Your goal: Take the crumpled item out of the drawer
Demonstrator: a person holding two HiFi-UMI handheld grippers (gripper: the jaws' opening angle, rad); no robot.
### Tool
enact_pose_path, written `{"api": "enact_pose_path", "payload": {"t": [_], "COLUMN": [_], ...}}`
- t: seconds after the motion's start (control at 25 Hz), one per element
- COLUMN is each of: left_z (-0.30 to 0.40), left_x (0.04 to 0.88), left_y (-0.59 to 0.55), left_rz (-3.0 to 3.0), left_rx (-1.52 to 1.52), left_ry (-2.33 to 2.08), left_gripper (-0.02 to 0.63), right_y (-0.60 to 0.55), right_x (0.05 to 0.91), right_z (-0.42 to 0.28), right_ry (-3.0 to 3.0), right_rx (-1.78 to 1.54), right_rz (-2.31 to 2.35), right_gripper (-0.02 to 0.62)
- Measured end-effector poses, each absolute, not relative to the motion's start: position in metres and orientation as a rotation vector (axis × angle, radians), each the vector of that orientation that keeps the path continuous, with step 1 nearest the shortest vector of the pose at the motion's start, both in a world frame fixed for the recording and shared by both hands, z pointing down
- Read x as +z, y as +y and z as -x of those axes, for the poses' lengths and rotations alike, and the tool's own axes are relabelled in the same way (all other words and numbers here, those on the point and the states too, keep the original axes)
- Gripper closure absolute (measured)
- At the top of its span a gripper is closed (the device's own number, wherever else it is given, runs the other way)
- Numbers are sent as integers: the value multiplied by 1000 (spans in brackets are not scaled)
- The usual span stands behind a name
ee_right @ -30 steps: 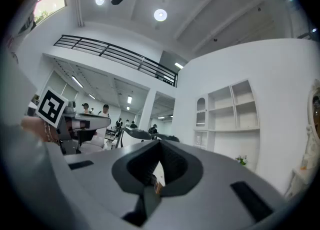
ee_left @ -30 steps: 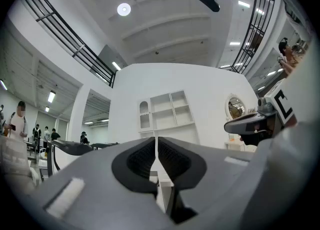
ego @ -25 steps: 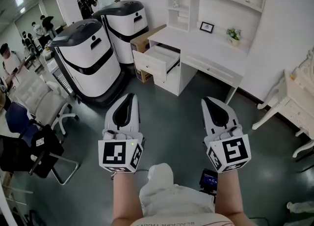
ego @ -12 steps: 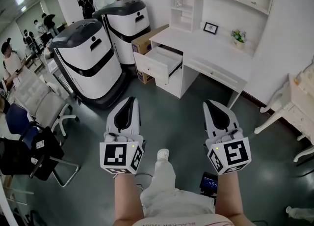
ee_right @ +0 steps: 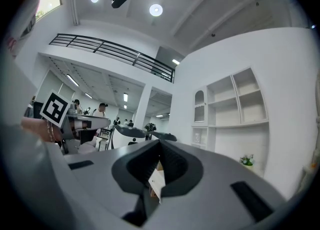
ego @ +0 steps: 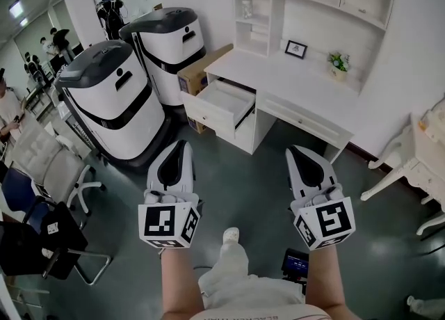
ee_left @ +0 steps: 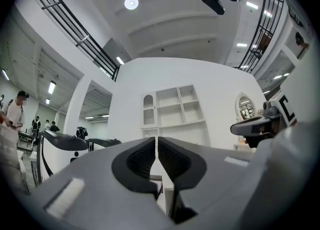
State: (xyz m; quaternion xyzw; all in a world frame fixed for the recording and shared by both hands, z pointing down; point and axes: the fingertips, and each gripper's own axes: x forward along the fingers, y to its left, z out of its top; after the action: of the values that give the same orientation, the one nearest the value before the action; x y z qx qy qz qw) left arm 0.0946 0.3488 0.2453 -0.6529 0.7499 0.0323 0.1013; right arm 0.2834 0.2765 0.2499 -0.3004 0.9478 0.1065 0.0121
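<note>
The open drawer [ego: 221,101] juts out of the white desk [ego: 292,75] across the floor ahead of me. Its inside looks pale, and I cannot make out a crumpled item in it from here. My left gripper [ego: 179,145] is held level at lower left, well short of the drawer, its jaws together with nothing between them. My right gripper [ego: 295,152] is held beside it at lower right, also shut and empty. In the left gripper view the gripper [ee_left: 156,138] faces the shelf unit [ee_left: 175,111]. The right gripper view shows its gripper [ee_right: 160,143] with pads meeting.
Two large white-and-black machines [ego: 115,96] [ego: 170,40] stand left of the desk, a cardboard box [ego: 201,61] between them and the drawer. Office chairs [ego: 49,165] crowd the left. A white side table [ego: 424,152] is at right. A picture frame [ego: 295,49] and plant [ego: 338,61] sit on the desk.
Both grippers have been carried forward side by side toward the desk, and the machines and chairs have slid left in the view. Both grippers stay shut.
</note>
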Motion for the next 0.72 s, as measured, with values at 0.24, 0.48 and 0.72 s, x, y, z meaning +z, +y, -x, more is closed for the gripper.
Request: {"api": "enact_pose_path", "payload": {"t": [0.24,0.48,0.72], "left_z": [-43,15,60], "left_x": [246,247,248], "left_y": [271,200,159], "left_rz": [1978,2027,2027], "left_rx": [82,88,78], "left_ry": [2199,2165,2171], "left_gripper": [598,597,597], "right_y": [205,142,109], "right_x": [251,248,250], "right_z": [-237,-178,-134], "right_ry": [2962,2969,2995], "right_rx": [317,346,386], "right_rz": [986,1036,1040], "right_gripper": [589,589,589]}}
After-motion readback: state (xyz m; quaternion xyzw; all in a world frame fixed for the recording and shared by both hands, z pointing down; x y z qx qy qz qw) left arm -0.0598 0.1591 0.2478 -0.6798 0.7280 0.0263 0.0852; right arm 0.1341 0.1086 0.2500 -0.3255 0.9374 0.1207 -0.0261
